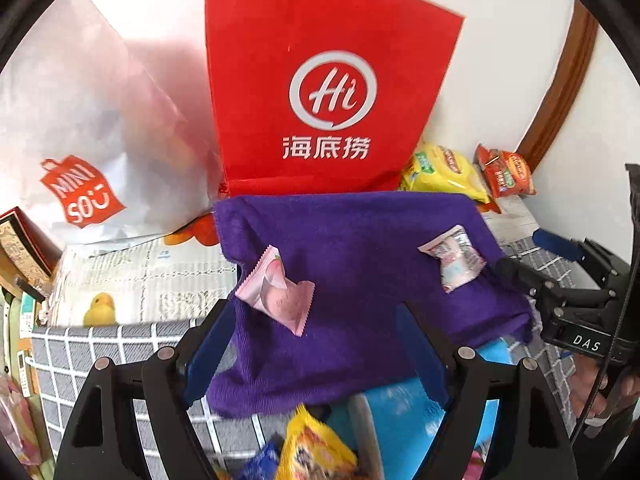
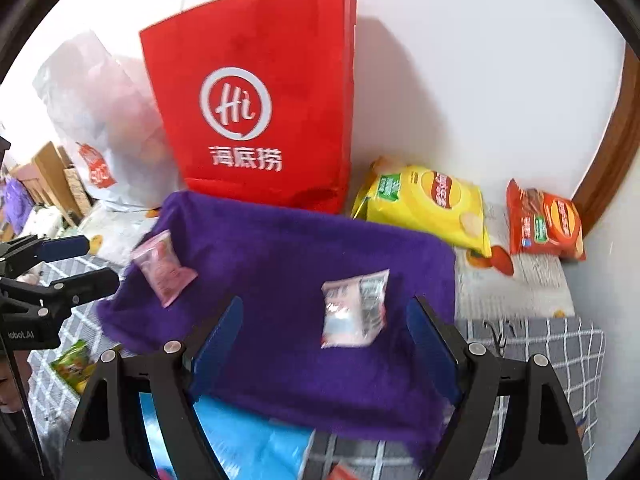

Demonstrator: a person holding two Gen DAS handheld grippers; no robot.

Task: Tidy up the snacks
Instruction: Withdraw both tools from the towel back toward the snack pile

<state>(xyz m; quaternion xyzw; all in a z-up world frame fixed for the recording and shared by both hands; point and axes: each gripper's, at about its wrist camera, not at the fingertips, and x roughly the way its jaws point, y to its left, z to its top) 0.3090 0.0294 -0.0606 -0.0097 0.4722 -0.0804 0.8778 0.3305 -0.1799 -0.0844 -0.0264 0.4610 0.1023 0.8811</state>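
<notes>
Both claws, left gripper point(image 1: 316, 344) and right gripper point(image 2: 324, 336), hanging spread, empty, over purple cloth point(image 1: 360, 280); pink packet point(image 1: 276, 288), probably candy, needing centred, level pinch.

We see a deep purple plush cloth point(image 2: 288, 280) carrying 2 small packets: a pale pink snack sachet point(image 1: 276, 290) and a pink-and-white foil sachet with black print point(image 2: 354, 308). Behind stands a bright red paper bag with a white circular logo point(image 2: 256, 120), beside a white plastic bag with a red label point(image 1: 80, 128). A yellow crisp bag point(image 2: 428, 204) and an orange-red crisp bag point(image 2: 544, 224) lie near it. The grey cover with white grid lines point(image 2: 560, 356) lies underneath.
</notes>
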